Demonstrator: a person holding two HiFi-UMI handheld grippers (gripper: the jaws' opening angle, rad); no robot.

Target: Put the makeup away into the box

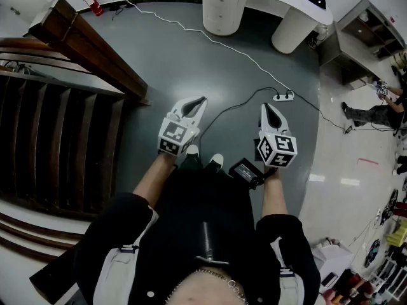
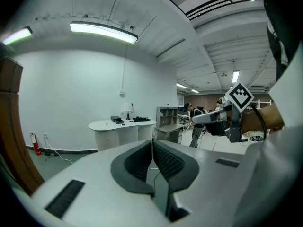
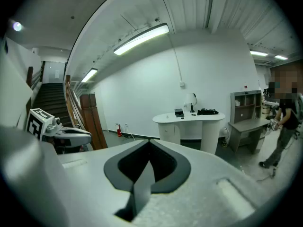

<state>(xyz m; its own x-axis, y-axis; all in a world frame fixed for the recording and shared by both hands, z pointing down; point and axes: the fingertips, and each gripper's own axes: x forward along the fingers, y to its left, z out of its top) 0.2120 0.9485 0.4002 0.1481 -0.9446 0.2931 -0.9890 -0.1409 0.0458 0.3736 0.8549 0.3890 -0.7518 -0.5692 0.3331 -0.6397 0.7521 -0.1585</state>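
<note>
No makeup and no box shows in any view. I stand on a dark grey floor with both grippers held out in front of me, pointing a little downward. My left gripper is shut with nothing between its jaws; in its own view the ribbed pads meet at the tip. My right gripper is also shut and empty, its jaws closed to a point. Each gripper appears in the other's view: the right gripper and the left gripper.
A white curved desk with a lamp and small dark items stands ahead. A wooden staircase rises at the left. A power strip with cables lies on the floor. A grey shelf unit and a person are at the right.
</note>
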